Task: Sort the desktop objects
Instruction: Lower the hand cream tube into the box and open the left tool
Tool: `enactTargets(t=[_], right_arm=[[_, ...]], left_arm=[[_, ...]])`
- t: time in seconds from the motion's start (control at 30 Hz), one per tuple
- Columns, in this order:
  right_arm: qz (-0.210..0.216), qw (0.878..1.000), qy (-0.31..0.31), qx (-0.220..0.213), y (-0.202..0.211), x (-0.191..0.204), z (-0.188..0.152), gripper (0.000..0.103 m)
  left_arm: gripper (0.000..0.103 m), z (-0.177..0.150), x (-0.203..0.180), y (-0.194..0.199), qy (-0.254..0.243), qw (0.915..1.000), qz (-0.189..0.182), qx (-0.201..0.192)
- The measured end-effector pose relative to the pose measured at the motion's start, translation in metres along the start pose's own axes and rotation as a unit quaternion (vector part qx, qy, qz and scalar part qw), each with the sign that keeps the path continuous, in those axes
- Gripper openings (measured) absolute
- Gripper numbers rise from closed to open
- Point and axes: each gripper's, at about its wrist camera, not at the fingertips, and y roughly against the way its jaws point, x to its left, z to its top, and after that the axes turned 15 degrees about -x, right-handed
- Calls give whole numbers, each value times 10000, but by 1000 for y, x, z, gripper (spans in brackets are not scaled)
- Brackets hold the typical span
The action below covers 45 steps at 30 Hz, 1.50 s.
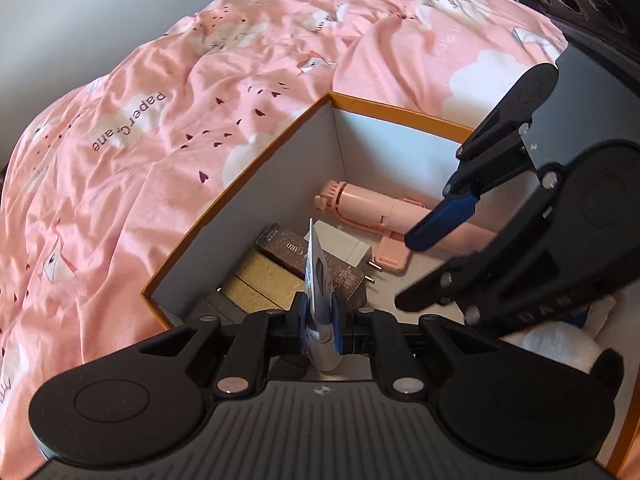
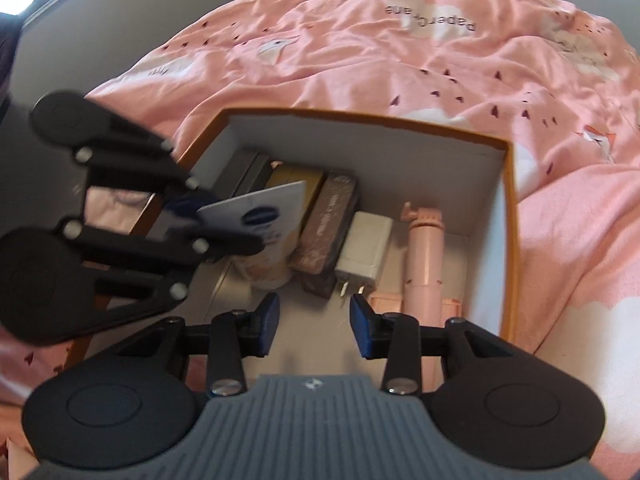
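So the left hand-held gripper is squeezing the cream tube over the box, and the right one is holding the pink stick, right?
Not quite. The right hand-held gripper holds nothing: its jaws stand apart with only the box floor between them, as the right wrist view shows. The pink selfie stick lies in the orange box. The left hand-held gripper is indeed squeezing the cream tube over the box.

right tongs (image 2: 314, 326) empty, apart | left tongs (image 2: 224, 220) gripping cream tube (image 2: 264, 216) (blurred) over box (image 2: 508, 216) | bed (image 2: 440, 60) pink
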Motion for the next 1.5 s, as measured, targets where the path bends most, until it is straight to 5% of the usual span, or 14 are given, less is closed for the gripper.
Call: enactTargets(t=[0.17, 0.37, 0.5, 0.8, 1.1, 1.5], right_arm=[[192, 9997, 60, 145, -8, 8, -7, 42], [416, 9985, -176, 310, -23, 10, -5, 27], [517, 9971, -329, 443, -35, 14, -2, 26], [798, 9889, -911, 859, -71, 20, 3, 14], [400, 9883, -1235, 800, -89, 19, 0, 13], [-40, 9891, -1248, 781, -94, 13, -3, 13]], left_arm=[[14, -4, 3, -1, -142, 9999, 55, 35], [20, -3, 15, 19, 195, 9997, -7, -170], [25, -4, 22, 46, 557, 9973, -90, -479], [25, -22, 42, 105, 1408, 9834, 493, -1035], [25, -41, 56, 120, 2033, 9698, 655, -1176], [25, -52, 59, 119, 2233, 9661, 663, -1112]])
